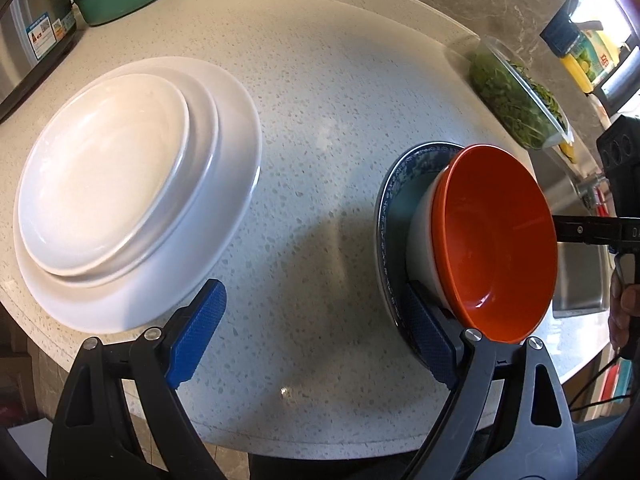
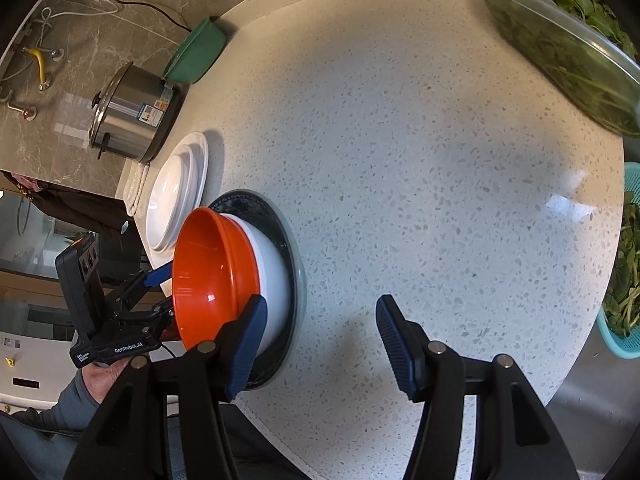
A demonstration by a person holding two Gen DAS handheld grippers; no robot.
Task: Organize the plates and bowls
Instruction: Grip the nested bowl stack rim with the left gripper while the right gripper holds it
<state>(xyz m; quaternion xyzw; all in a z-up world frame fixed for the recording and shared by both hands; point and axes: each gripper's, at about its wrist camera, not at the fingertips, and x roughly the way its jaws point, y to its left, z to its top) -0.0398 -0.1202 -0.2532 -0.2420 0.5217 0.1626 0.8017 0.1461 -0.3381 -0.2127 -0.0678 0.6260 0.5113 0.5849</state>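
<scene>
On the speckled stone table (image 1: 320, 100), an orange bowl (image 1: 496, 240) nests in a white bowl (image 1: 420, 244) on a blue-rimmed plate (image 1: 386, 216), mostly hidden underneath. Glossy white plates (image 1: 120, 184) are stacked well apart. Both left tongs (image 1: 316, 332) and right tongs (image 2: 320, 344) are spread, pinching nothing.

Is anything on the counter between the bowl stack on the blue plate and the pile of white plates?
Nothing visible: between the orange bowl, nested on its blue plate, and the white plates lies only bare speckled counter. The left tongs hang open over that gap.
</scene>
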